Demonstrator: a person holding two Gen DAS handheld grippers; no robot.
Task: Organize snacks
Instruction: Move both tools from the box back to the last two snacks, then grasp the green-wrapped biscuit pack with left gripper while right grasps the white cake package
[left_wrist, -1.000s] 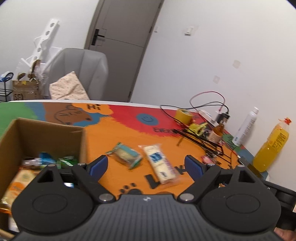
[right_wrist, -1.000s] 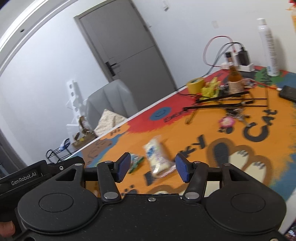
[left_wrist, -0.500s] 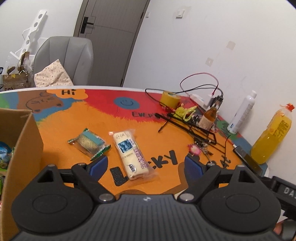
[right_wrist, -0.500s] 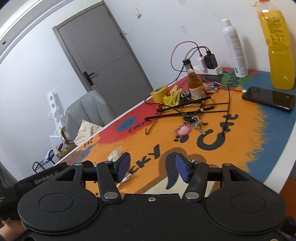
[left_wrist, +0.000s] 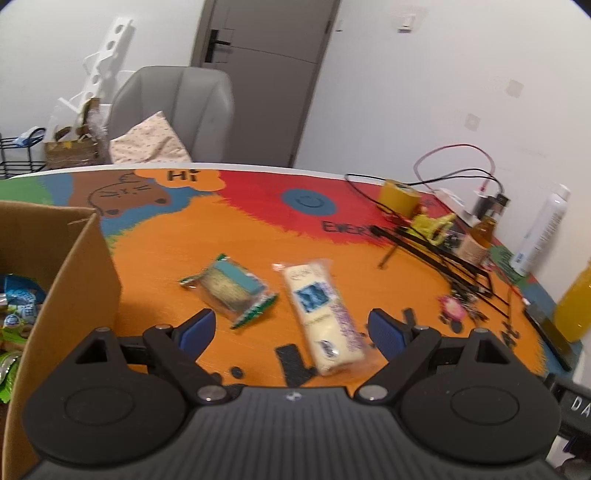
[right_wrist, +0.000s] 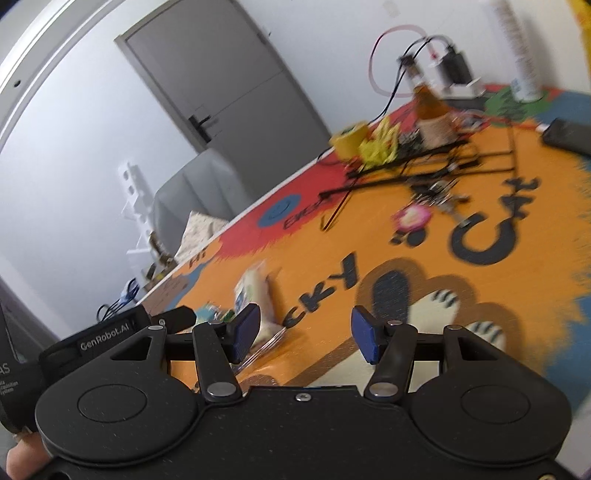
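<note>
Two wrapped snacks lie on the colourful table mat. A long white packet with a blue label (left_wrist: 325, 317) sits just ahead of my left gripper (left_wrist: 291, 328), which is wide open and holds nothing. A smaller clear packet with green edges (left_wrist: 231, 290) lies to its left. A cardboard box (left_wrist: 70, 280) at the left holds several snacks (left_wrist: 14, 306). In the right wrist view the white packet (right_wrist: 255, 291) lies ahead of the left fingertip of my right gripper (right_wrist: 303, 330), which is open and bare.
At the far right stand a yellow tape roll (left_wrist: 400, 195), black wire hangers (left_wrist: 443, 258), a brown bottle (left_wrist: 476, 240), a white spray can (left_wrist: 539, 232), an orange drink bottle (left_wrist: 576, 306), keys (left_wrist: 454, 308) and a phone (right_wrist: 569, 136). A grey chair (left_wrist: 173, 110) stands behind the table.
The left gripper has swung right from over the box, then back a little, and sunk toward the two packets. The right view has dropped lower and swung about over the mat.
</note>
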